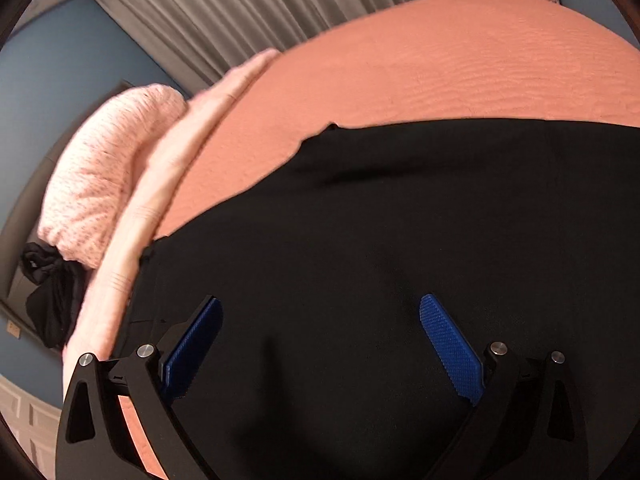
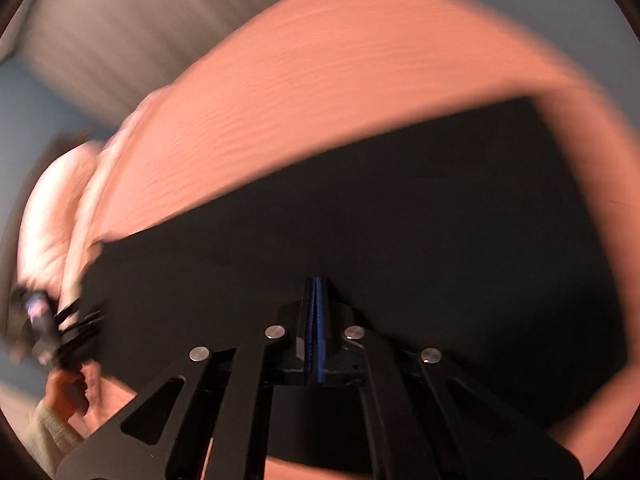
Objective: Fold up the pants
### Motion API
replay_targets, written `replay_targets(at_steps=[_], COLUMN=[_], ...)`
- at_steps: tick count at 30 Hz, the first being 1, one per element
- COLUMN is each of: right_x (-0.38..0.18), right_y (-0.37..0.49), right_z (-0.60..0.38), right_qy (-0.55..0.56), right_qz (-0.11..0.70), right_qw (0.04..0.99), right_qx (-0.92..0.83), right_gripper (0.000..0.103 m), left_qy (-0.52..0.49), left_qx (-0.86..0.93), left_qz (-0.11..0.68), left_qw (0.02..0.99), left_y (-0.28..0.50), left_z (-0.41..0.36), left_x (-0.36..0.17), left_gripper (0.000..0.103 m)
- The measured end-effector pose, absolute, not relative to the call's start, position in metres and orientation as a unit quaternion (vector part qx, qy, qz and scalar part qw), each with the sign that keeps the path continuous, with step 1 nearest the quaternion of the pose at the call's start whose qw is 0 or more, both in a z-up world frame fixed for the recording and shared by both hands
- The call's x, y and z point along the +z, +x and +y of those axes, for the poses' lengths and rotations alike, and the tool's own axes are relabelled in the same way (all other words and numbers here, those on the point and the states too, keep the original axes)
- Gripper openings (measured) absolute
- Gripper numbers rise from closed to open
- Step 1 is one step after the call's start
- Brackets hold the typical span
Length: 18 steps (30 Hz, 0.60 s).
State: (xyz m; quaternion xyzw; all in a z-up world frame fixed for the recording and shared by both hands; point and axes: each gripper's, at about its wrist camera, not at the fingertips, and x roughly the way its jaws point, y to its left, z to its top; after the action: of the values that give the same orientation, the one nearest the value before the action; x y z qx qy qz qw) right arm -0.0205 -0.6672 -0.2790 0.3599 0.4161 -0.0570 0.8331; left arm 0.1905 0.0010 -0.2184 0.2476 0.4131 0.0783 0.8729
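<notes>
The black pants (image 1: 380,240) lie flat on the bed's salmon cover (image 1: 440,64), with a pink pillow (image 1: 108,176) and a dark bundled garment (image 1: 48,300) off at the bed's left edge. The left tool (image 1: 320,320) hangs over them with pads spread wide and nothing between. The right tool (image 2: 316,292) is pressed together above the cloth; whether it pinches any fabric cannot be told.

Salmon bed (image 1: 440,60); grey curtains (image 1: 240,4); blue wall (image 1: 60,60).
</notes>
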Motion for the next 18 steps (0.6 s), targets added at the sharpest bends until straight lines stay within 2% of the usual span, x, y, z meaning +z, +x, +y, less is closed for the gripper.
replay_targets(at_steps=[2, 4, 8, 9, 10, 11, 12, 14, 15, 18], right_x=[-0.268, -0.245, -0.205, -0.202, -0.202, -0.195, -0.184, -0.168, -0.169, -0.173], right_y=[-0.057, -0.076, -0.064, -0.053, -0.042, -0.04, -0.032, -0.029, -0.026, -0.026], right_z=[-0.698, -0.7, -0.615, -0.59, -0.563, -0.547, -0.528, -0.506, -0.504, -0.501], right_qy=[0.329, 0.262, 0.2, 0.179, 0.146, 0.126, 0.121, 0.117, 0.106, 0.102], right_qz=[0.427, 0.438, 0.415, 0.416, 0.423, 0.411, 0.393, 0.352, 0.361, 0.372], right_qw=[0.827, 0.836, 0.868, 0.875, 0.877, 0.884, 0.894, 0.912, 0.91, 0.906], right_qx=[-0.16, -0.203, -0.182, -0.17, -0.174, -0.184, -0.18, -0.173, -0.175, -0.177], right_gripper=[0.004, 0.007, 0.008, 0.017, 0.044, 0.049, 0.048, 0.076, 0.098, 0.097], left_qy=[0.258, 0.264, 0.228, 0.221, 0.224, 0.23, 0.229, 0.209, 0.206, 0.221], left_qx=[0.089, 0.088, 0.069, 0.063, 0.06, 0.058, 0.053, 0.033, 0.025, 0.025], left_qz=[0.424, 0.398, 0.369, 0.369, 0.368, 0.373, 0.373, 0.36, 0.364, 0.383], left_qw=[0.864, 0.874, 0.898, 0.9, 0.9, 0.897, 0.898, 0.908, 0.908, 0.897], left_y=[0.19, 0.178, 0.148, 0.144, 0.137, 0.132, 0.128, 0.113, 0.112, 0.109], left_z=[-0.008, -0.026, -0.075, -0.085, -0.098, -0.107, -0.11, -0.118, -0.12, -0.14], left_x=[-0.21, -0.186, -0.14, -0.135, -0.132, -0.129, -0.123, -0.11, -0.11, -0.113], left_gripper=[0.096, 0.097, 0.097, 0.097, 0.097, 0.097, 0.097, 0.098, 0.098, 0.097])
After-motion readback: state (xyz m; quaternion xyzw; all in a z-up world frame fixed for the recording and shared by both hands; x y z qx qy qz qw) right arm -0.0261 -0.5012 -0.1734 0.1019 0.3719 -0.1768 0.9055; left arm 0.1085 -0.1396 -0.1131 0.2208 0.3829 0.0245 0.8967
